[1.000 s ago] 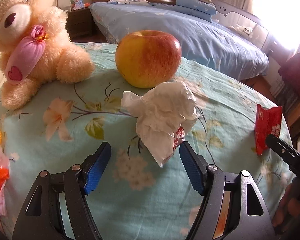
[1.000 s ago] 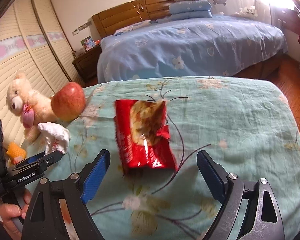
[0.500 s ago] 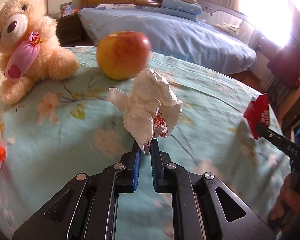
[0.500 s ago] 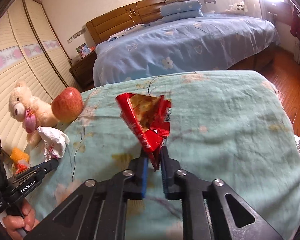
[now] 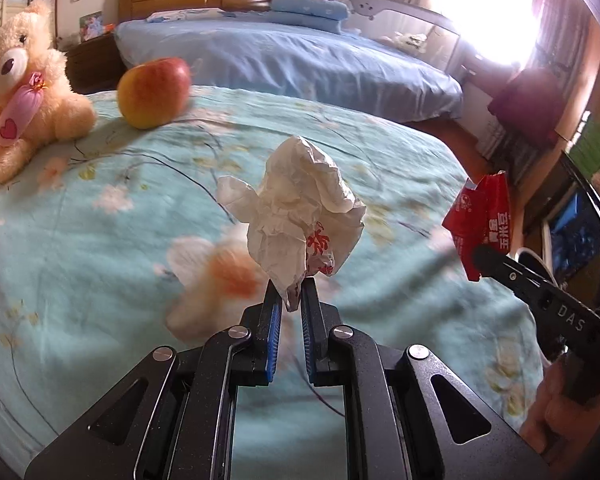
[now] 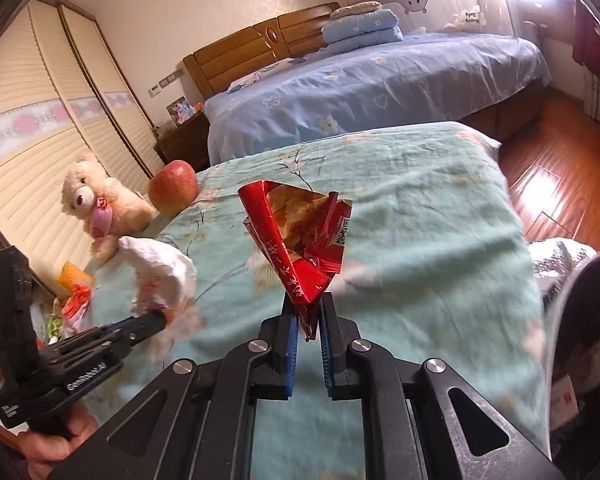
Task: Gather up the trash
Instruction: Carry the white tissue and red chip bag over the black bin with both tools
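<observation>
Trash, tissue: crumpled white tissue wad (image 5: 300, 208) with red print, pinched by its lower tip in my left gripper (image 5: 290, 302), lifted off the floral cloth; also seen from the right wrist (image 6: 160, 272).
Trash, wrapper: torn red snack wrapper (image 6: 296, 240), open top facing up, bottom corner clamped in my right gripper (image 6: 309, 320), held above the cloth; shows at the right edge of the left view (image 5: 482, 216).
Left gripper: blue pads pressed in on the tissue, narrow gap only.
Right gripper: blue pads squeezed on the wrapper tip.
Surface: teal floral bedspread (image 5: 100, 240), blurry in places.
Apple: red-yellow apple (image 5: 154, 92) on the bedspread, far side, just beside the teddy.
Teddy: cream teddy bear (image 5: 24, 88) with pink heart pouch, sitting at the left edge of the spread.
Other bits: orange and clear plastic stuff (image 6: 74, 292) near the left side, can't tell what it is.
Background: blue bed (image 6: 360, 92) with wooden headboard, behind the spread.
</observation>
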`<control>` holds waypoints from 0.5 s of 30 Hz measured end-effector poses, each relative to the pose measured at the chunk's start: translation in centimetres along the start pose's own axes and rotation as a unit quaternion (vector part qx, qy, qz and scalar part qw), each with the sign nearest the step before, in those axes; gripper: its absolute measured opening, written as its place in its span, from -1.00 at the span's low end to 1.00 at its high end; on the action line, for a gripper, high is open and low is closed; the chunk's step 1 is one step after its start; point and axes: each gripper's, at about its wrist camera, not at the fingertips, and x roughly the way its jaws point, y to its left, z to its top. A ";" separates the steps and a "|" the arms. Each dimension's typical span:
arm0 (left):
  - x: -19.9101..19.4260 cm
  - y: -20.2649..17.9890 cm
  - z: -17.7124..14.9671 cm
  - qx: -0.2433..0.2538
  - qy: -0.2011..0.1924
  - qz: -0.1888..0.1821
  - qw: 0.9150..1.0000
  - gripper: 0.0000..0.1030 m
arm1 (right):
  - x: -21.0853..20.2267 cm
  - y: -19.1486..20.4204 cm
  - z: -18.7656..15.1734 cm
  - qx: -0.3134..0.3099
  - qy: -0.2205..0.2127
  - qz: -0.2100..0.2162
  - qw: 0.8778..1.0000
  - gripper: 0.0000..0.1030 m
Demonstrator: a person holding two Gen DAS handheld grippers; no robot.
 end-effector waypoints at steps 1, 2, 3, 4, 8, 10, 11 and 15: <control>-0.1 -0.4 -0.3 0.001 0.001 -0.004 1.000 -0.83 | -0.6 -0.2 -0.3 0.003 -0.002 0.000 1.000 -0.81; -0.2 -0.6 -0.4 0.001 0.003 -0.007 1.000 -0.83 | -1.1 -0.3 -0.6 0.004 -0.005 0.000 1.000 -0.81; -0.4 -0.9 -0.6 0.001 0.003 -0.010 1.000 -0.83 | -1.7 -0.4 -0.9 0.006 -0.008 -0.001 1.000 -0.81; -0.5 -1.2 -0.8 0.003 0.004 -0.013 1.000 -0.83 | -2.2 -0.5 -1.2 0.006 -0.010 -0.002 1.000 -0.81; -1.1 -2.6 -1.6 0.012 0.007 -0.023 1.000 -0.83 | -4.0 -0.8 -2.3 0.009 -0.019 -0.005 1.000 -0.81; -1.3 -3.2 -2.0 0.017 0.009 -0.027 0.999 -0.83 | -4.7 -1.0 -2.9 0.011 -0.021 -0.008 1.000 -0.81; -1.4 -3.6 -2.1 0.021 0.010 -0.029 0.999 -0.83 | -5.0 -1.1 -3.1 0.014 -0.022 -0.007 1.000 -0.81; -1.8 -4.8 -2.9 0.032 0.013 -0.038 0.999 -0.83 | -6.1 -1.4 -3.9 0.018 -0.026 -0.011 0.999 -0.81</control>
